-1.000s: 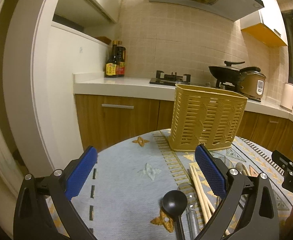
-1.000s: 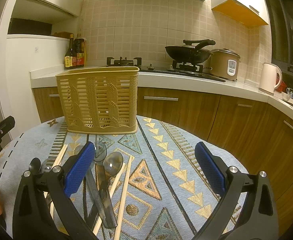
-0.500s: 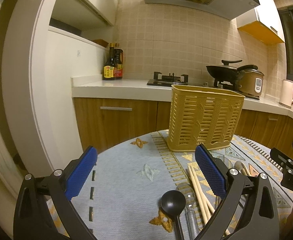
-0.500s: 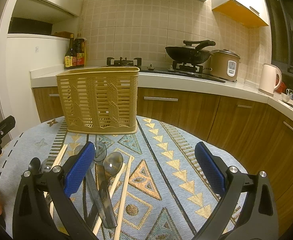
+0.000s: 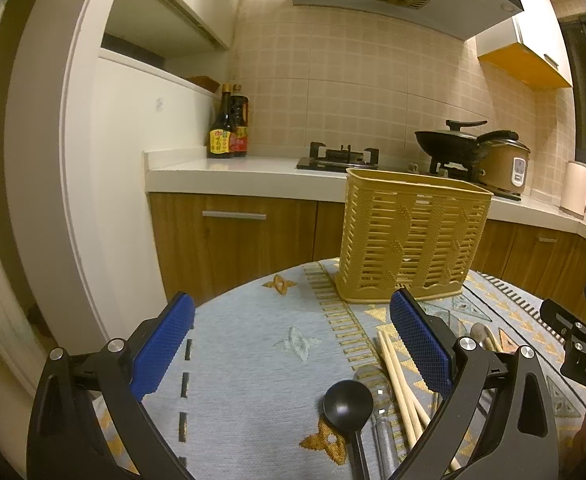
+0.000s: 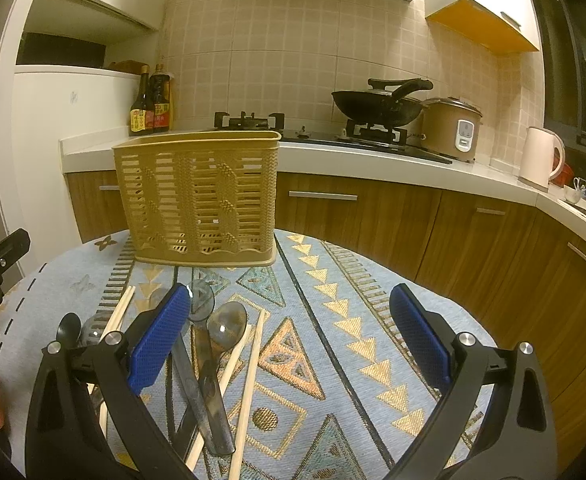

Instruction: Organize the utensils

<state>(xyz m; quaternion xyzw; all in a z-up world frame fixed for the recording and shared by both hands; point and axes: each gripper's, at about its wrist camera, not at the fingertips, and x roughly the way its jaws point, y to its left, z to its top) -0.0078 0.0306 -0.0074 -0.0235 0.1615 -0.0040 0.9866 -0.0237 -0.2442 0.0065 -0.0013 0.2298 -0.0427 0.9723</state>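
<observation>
Both sets of jaws are spread wide with nothing between the blue pads. My left gripper (image 5: 293, 344) hangs over bare cloth, and my right gripper (image 6: 291, 340) sits just right of the utensil pile, its left pad overlapping the heap in view.

So nothing's picked up yet, and I'd call this the very start: choosing the first piece. The yellow slotted utensil basket (image 6: 199, 196) stands upright toward the table's far edge and looks empty through the slats, as far as I can tell.

The loose stuff lies on the patterned tablecloth (image 6: 333, 344) between the basket and the near edge: a clear smoky spoon (image 6: 223, 330) lying over a clear plastic spatula-ish thing (image 6: 201, 300), wooden chopsticks (image 6: 249, 384) criss-crossed through them, and a black spoon (image 5: 348, 400) close to the left gripper's right pad, just beside another pair of chopsticks (image 5: 393, 368).

Next move, my guess: drop one gripper onto a single handle and pinch it. The black spoon looks easiest since it's lying a bit apart from the tangle.

Room-wise, there's lots of open cloth on the right side and the near left. The round edge falls off close behind the basket, so I'd avoid shoving it backward.
</observation>
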